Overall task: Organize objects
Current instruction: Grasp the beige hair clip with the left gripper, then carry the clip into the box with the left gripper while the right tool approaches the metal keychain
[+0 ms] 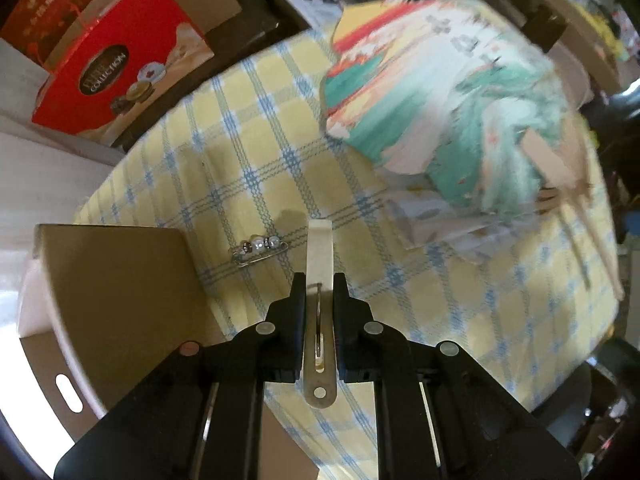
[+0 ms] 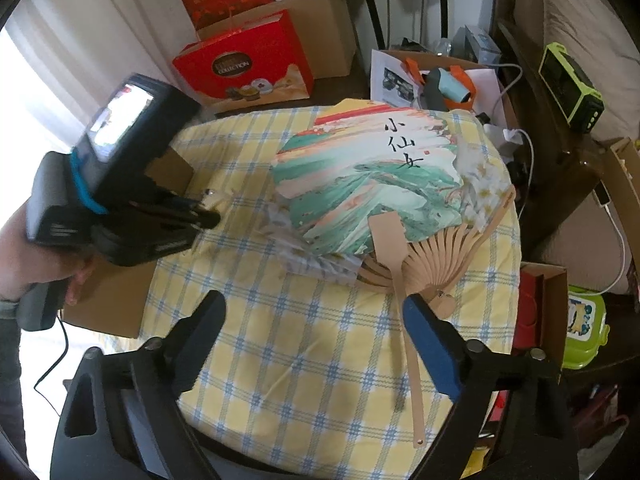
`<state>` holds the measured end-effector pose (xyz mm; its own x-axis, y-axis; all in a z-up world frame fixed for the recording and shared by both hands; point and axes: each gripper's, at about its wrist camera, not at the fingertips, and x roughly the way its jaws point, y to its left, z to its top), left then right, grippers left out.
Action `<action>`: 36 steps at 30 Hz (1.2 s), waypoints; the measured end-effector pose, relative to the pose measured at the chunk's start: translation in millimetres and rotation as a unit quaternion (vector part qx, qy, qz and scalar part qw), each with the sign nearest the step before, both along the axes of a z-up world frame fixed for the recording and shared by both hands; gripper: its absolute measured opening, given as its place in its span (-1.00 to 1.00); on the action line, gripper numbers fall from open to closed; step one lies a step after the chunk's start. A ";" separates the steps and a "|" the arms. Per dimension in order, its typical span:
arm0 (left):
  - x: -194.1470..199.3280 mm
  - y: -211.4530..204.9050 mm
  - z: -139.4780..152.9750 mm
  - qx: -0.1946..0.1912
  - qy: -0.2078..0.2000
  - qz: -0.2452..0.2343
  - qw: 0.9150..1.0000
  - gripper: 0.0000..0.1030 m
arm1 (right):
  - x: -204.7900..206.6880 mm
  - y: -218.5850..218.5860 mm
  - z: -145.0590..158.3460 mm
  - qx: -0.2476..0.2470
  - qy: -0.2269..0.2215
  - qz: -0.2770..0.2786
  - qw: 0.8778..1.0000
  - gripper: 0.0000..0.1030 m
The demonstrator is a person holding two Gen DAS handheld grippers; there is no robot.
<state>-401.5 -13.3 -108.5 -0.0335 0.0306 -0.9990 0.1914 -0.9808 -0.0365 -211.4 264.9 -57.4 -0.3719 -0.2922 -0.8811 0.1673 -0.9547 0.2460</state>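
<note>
Tidying looks barely begun: the painted green-and-orange paper folding fan point(image 2: 360, 184) lies spread at the far right of the yellow checked desk point(image 2: 304, 344), and a pearl-beaded safety pin point(image 1: 260, 247) lies at near left. The left gripper point(image 1: 320, 286) is clenched on a flat cream-tipped metal hair clip point(image 1: 319, 256); the right gripper point(image 2: 316, 308) hangs released, holding nothing.

Black left gripper point(image 1: 319, 284) with silver rivets; right gripper point(image 2: 316, 312) black, blue-padded jaws.

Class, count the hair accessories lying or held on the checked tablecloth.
2. A cream hair clip sits clamped in the left gripper; a pearl-beaded pin lies on the cloth beside it, near the cardboard box. The fans may hide others.
</note>
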 end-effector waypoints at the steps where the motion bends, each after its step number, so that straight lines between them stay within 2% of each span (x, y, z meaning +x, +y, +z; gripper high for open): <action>1: 3.1 -0.5 9.3 0.007 0.012 0.000 1.000 -0.79 | -0.8 -0.4 -0.7 -0.002 -0.003 0.000 1.000 0.64; 6: 27.0 -6.8 58.9 0.023 0.062 0.003 0.998 -0.79 | -6.1 -6.4 -1.5 -0.007 -0.008 0.009 1.000 0.53; 8: 34.7 -10.3 73.2 0.016 0.071 0.001 0.997 -0.79 | -11.1 -11.5 -2.0 -0.009 -0.011 0.018 1.000 0.29; 11: 49.2 -15.0 93.6 0.016 0.090 0.006 0.996 -0.79 | -19.8 -21.5 -2.8 -0.015 -0.015 0.025 0.999 0.09; 15: 68.3 -30.8 109.5 0.027 0.115 0.023 0.993 -0.79 | -31.9 -40.1 -2.1 -0.020 -0.013 0.043 0.999 0.09; 21: 101.4 -52.0 107.0 0.040 0.128 0.052 0.990 -0.79 | -55.6 -81.6 -9.3 0.000 -0.008 0.077 0.997 0.09; 26: 125.3 -70.3 103.0 0.044 0.128 0.071 0.988 -0.79 | -71.9 -121.6 -14.2 0.049 0.005 0.106 0.993 0.09; 27: 125.6 -71.2 106.9 0.021 0.139 0.014 0.990 -0.79 | -74.8 -127.8 -14.9 0.053 0.007 0.111 0.992 0.09; 36: 151.8 -103.1 107.0 0.029 0.147 0.033 0.988 -0.79 | -103.7 -170.5 -49.1 0.090 0.008 0.168 0.982 -0.07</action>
<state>-249.7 -116.4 -1.5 -0.3263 0.0751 -0.9423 0.2284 -0.9610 -0.1557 -315.1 94.4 -106.5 -0.2946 -0.2416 -0.9246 0.4835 -0.8722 0.0738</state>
